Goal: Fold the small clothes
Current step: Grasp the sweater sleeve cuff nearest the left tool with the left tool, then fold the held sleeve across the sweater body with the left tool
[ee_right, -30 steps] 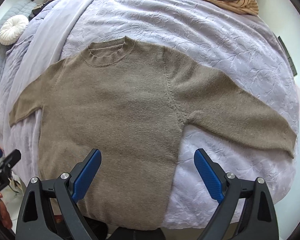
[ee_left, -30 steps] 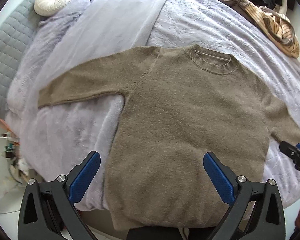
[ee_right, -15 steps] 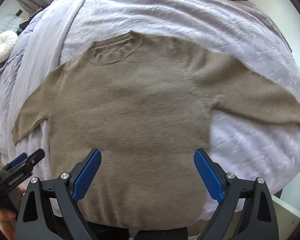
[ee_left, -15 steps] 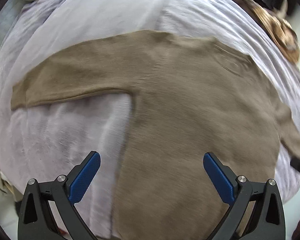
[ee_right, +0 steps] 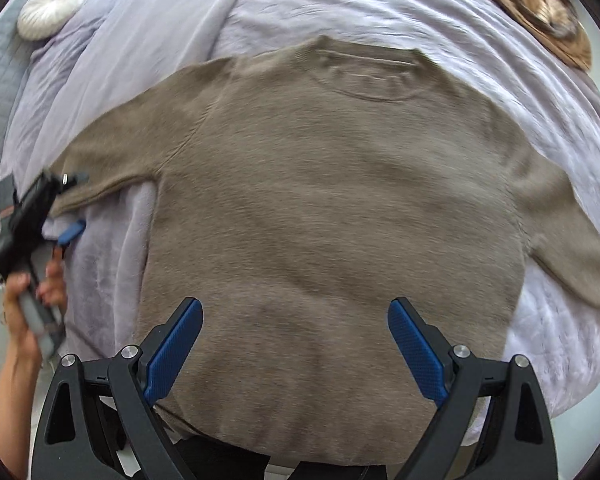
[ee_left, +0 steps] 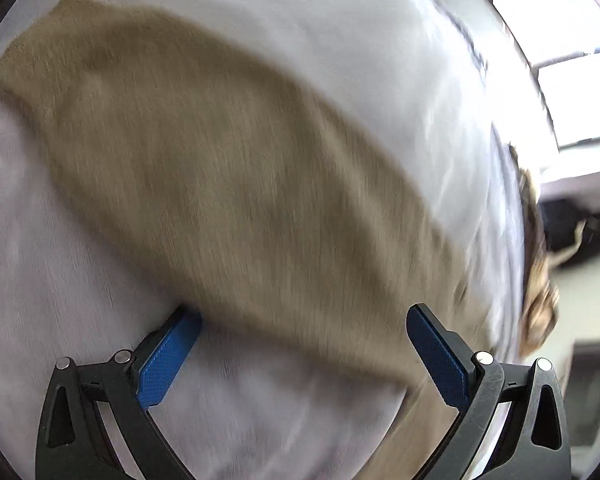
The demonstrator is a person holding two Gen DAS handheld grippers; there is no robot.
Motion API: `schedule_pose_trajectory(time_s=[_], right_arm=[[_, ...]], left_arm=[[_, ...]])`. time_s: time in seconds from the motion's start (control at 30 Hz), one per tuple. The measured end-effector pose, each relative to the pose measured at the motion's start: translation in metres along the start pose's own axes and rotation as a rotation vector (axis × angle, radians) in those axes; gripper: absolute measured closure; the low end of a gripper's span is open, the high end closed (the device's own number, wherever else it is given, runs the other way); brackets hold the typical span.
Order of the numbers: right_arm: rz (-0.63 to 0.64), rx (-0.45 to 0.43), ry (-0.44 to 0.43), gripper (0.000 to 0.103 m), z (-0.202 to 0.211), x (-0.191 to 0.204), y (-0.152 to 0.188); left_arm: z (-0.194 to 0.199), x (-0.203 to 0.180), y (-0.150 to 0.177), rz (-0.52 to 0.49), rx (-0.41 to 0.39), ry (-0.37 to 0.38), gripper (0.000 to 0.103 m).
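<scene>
A lilac bedspread (ee_right: pixel 440 16) covers the bed, and the brown sweater (ee_right: pixel 332 200) lies flat and face up on it, collar away from the cameras, sleeves out to both sides. The right gripper (ee_right: pixel 294 320) hovers over the sweater's lower body with its blue fingers (ee_right: pixel 172 344) spread wide. The left gripper (ee_left: pixel 304 328) is at the sweater's left sleeve (ee_left: pixel 220 168), jaws wide apart, one pad tip tucked at the sleeve's edge; the left view is blurred. A round white cushion (ee_right: pixel 52 6) sits far left.
</scene>
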State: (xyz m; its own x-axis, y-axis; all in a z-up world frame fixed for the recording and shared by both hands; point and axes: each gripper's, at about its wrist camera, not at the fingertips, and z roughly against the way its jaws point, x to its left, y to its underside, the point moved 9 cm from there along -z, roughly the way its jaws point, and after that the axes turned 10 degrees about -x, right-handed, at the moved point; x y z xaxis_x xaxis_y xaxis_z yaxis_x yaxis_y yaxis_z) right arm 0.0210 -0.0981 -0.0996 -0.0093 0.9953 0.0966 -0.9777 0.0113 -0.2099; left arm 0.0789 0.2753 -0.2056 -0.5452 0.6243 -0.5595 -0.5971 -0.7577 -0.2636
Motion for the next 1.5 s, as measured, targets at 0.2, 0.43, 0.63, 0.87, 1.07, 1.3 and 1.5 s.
schedule_pose_trajectory(time_s=[0.2, 0.43, 0.63, 0.87, 1.07, 1.3, 1.5], right_arm=[[0.028, 0.014, 0.006, 0.008, -0.005, 0.019, -0.004], [0.053, 0.013, -0.004, 0.008, -0.009, 0.028, -0.001], [0.058, -0.015, -0.020, 0.008, -0.004, 0.016, -0.003], [-0.004, -0.064, -0.032, 0.008, 0.011, -0.024, -0.014], [-0.114, -0.077, 0.007, 0.008, 0.015, -0.089, -0.007], [-0.190, -0.036, 0.062, 0.008, 0.001, -0.148, 0.014], [-0.181, -0.046, 0.079, 0.008, -0.004, -0.163, 0.004]], left_arm=[[0.005, 0.025, -0.045, 0.044, -0.139, -0.076, 0.028], [0.017, 0.013, -0.043, -0.051, -0.198, -0.076, 0.096], [0.057, -0.092, -0.035, -0.325, -0.300, 0.046, 0.096], [0.054, -0.252, 0.051, -0.655, -0.224, 0.253, 0.096], [-0.020, -0.313, 0.177, -0.868, -0.020, 0.235, 0.096], [-0.066, -0.276, 0.254, -1.037, 0.162, 0.072, 0.028], [-0.016, -0.264, 0.248, -1.070, 0.091, 0.050, 0.005]])
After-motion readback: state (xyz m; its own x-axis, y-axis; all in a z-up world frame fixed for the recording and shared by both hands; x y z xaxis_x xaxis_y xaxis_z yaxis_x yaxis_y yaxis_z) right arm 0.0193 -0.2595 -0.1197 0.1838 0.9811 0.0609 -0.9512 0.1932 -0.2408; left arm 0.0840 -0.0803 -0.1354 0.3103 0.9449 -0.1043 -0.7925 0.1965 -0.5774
